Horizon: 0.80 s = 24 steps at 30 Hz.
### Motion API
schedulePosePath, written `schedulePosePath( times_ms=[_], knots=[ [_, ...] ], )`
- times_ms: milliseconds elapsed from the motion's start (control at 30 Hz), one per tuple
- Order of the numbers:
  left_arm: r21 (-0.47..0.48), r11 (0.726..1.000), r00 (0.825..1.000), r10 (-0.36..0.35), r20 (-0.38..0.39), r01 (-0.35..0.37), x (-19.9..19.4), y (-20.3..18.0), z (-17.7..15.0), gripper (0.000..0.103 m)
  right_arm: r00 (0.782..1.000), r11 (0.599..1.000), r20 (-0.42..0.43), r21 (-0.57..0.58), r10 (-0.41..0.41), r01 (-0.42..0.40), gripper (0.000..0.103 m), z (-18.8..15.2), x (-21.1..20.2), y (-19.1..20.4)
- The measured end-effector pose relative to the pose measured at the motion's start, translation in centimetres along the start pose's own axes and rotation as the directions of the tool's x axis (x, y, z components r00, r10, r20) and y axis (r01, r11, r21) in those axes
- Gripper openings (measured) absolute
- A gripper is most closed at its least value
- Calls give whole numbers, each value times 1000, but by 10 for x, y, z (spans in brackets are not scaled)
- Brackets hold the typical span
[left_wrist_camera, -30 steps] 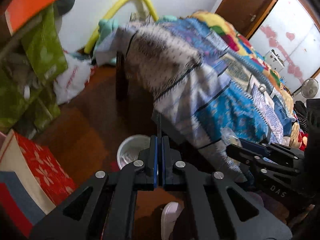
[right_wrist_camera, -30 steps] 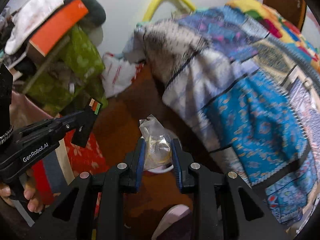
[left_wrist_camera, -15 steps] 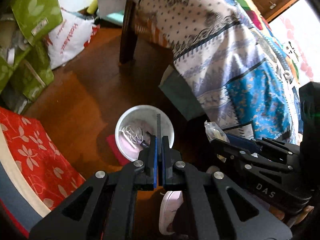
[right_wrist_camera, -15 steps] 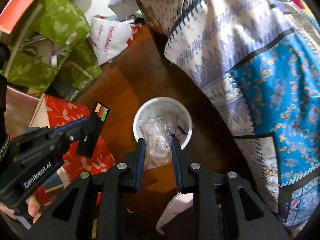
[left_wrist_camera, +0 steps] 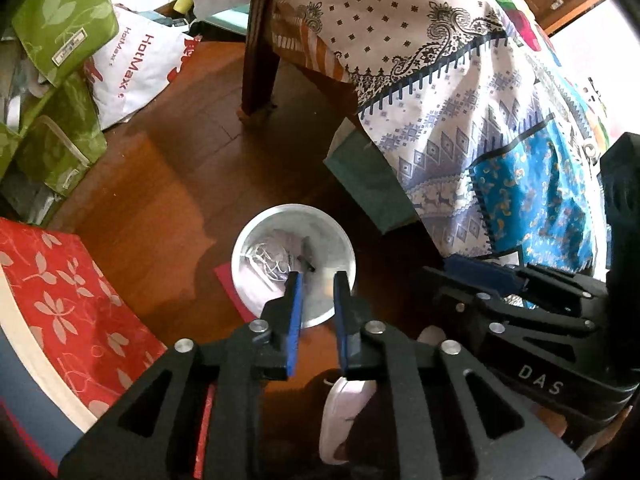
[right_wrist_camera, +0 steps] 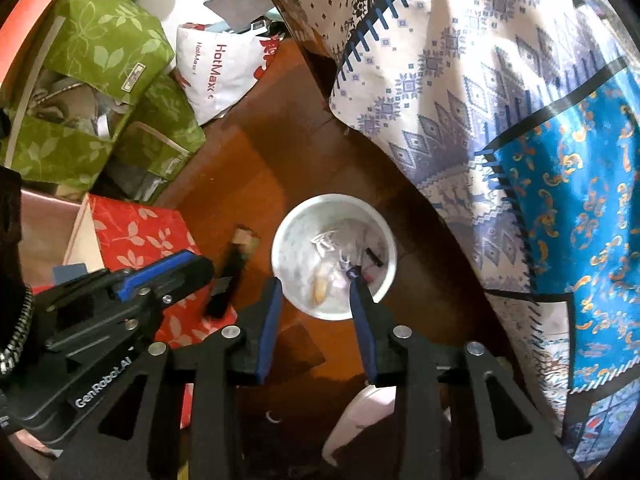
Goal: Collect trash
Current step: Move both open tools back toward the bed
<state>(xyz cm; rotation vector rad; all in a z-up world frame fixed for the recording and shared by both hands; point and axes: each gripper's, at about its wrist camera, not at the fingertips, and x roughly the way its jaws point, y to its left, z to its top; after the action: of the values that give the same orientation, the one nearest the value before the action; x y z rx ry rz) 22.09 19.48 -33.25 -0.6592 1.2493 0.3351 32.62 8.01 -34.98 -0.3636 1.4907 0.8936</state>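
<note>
A white round trash bin (left_wrist_camera: 256,280) stands on the wooden floor beside the bed; it also shows in the right wrist view (right_wrist_camera: 288,240). Crumpled clear plastic and other scraps (right_wrist_camera: 332,252) lie inside it. My left gripper (left_wrist_camera: 317,280) is open and empty, held above the bin's near rim. My right gripper (right_wrist_camera: 315,285) is open and empty, also above the bin. The right gripper shows in the left wrist view (left_wrist_camera: 476,270), and the left gripper shows in the right wrist view (right_wrist_camera: 160,272).
A bed with patterned blue and white covers (right_wrist_camera: 500,120) hangs over the floor to the right. Its wooden leg (left_wrist_camera: 258,48) stands behind the bin. Green bags (right_wrist_camera: 104,60), a white HotMax bag (right_wrist_camera: 224,68) and a red floral box (right_wrist_camera: 140,236) crowd the left. A slipper (left_wrist_camera: 344,412) lies below.
Both grippers have opened above the bin. The clear plastic bag left the right gripper and now lies in the bin. The thin dark piece between the left gripper's fingers is gone.
</note>
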Motion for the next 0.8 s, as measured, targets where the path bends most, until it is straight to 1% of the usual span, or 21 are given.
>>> schedulePosePath(
  times_ms=[133,233,400,500,567,700,767,800],
  knots=[
    [9,1000,1000,2,12,-2,-9,-3,-4,17,1000,1000,24,-25,-13,14,32,-7,-12,3],
    [13,1000,999,8,35,-8,-21,-6,-8,17,998,999,53,-43,-18,20,32,-12,-24,4],
    [30,999,995,17,98,-20,-51,-18,-15,17,990,997,138,-69,-28,38,32,-24,-58,7],
    [50,998,989,17,146,-25,-74,-29,-20,17,980,997,199,-73,-26,41,32,-32,-83,6],
    [68,997,983,22,184,-35,-91,-38,-24,17,969,997,245,-73,-20,39,32,-39,-102,5],
    [106,993,966,20,259,-49,-125,-61,-33,17,941,996,337,-75,-15,42,32,-52,-140,3],
    [130,990,956,9,293,-49,-141,-72,-37,17,922,996,386,-74,-18,51,32,-60,-161,1],
    [145,988,949,3,314,-51,-150,-80,-40,17,908,996,418,-73,-22,58,32,-65,-173,-1]
  ],
)
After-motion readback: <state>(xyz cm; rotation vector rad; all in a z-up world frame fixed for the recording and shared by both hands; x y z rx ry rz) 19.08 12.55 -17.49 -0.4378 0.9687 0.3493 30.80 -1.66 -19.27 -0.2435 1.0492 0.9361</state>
